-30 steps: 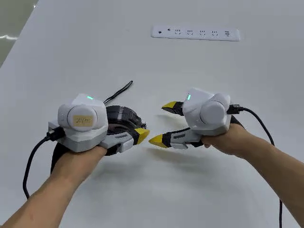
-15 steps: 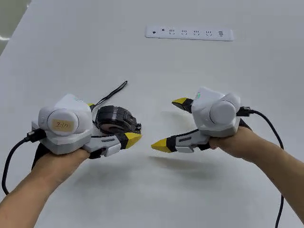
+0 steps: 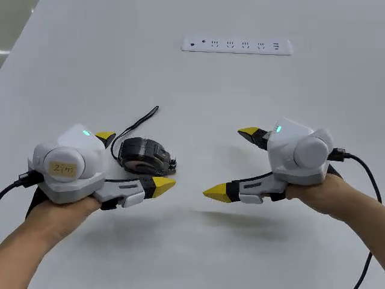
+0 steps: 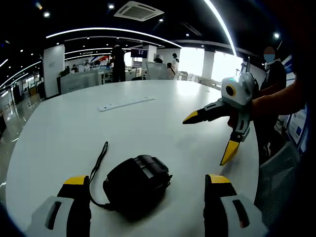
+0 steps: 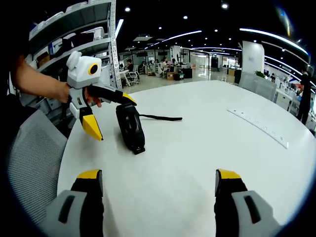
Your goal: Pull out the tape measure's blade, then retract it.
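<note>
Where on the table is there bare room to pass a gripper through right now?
Wide bare table between the power strip and both grippers. A narrower free gap lies between the tape measure and the right gripper. Crowded: the left gripper straddles the tape measure, its strap trailing toward the strip.

Tape measure (image 3: 143,156) on table (image 3: 198,90), power strip (image 3: 237,46) far behind

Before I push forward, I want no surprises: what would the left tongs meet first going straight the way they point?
The tape measure. It lies just ahead, in line with the gap between the open left tongs, though exact depth is unclear.
</note>
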